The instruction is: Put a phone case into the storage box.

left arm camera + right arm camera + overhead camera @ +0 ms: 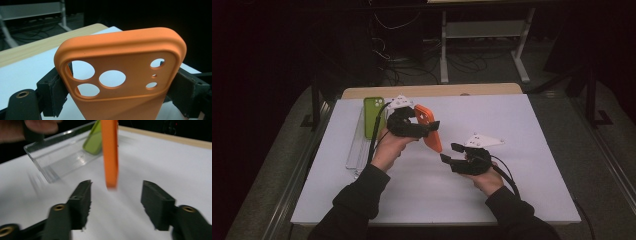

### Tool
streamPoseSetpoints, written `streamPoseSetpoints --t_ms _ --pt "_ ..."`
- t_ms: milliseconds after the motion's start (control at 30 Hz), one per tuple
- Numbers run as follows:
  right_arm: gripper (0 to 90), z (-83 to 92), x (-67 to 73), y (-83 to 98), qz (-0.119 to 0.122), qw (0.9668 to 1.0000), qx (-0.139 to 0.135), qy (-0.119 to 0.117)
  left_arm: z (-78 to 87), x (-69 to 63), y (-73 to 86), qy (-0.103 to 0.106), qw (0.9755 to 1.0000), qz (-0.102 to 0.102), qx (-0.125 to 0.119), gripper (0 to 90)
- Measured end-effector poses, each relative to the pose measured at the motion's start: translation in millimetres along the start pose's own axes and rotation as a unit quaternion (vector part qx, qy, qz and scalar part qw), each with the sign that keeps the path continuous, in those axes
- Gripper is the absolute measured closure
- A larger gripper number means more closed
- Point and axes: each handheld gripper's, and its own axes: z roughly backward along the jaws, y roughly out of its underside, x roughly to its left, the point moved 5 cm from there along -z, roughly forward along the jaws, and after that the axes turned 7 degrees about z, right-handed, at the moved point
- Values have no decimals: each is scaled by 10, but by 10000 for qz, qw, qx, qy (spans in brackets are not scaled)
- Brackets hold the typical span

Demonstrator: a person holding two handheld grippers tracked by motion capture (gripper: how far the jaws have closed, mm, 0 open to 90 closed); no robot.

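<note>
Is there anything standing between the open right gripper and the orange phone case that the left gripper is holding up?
Nothing visible does. The right gripper stands open, with bare white table between it and the orange phone case's lower end. The left gripper clamps the case's sides near its camera holes.

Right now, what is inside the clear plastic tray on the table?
The clear tray holds a green phone case leaning at its far end. The left gripper and the orange case it clamps cover nothing of the tray.

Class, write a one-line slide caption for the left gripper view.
Left gripper clamps an orange phone case by its sides above the white table.
</note>
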Motion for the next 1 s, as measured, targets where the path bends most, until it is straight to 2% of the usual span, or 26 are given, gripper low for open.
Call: streamPoseSetpoints --t_ms 133,233,300,367,467,700,867,967,1000 --pt "229 79 -105 79 60 9993 310 186 127 119 -121 -269 9996 -54 -46 134" --pt "133 128 -210 166 -45 9976 645 252 226 218 -231 -497 9987 -44 -124 134" --pt "114 173 -269 205 -98 9970 709 307 299 299 -300 -662 9977 -63 -141 134" --pt "65 236 -322 235 -45 9965 710 443 350 367 -356 -799 9966 -61 -201 134" --pt "6 339 -409 286 -88 9950 805 582 464 515 -433 -1120 9935 -18 -200 134" --pt "0 582 -625 369 -120 9918 752 1029 710 811 -508 -1730 9846 81 -244 134" --pt "0 656 -689 434 -145 9894 831 1178 810 1018 -468 -2215 9748 220 -158 134" --pt "0 678 -699 455 -121 9888 858 1215 846 1117 -415 -2408 9702 257 -9 134" --pt "0 684 -703 458 -114 9886 864 1224 845 1141 -401 -2441 9693 294 -41 134"
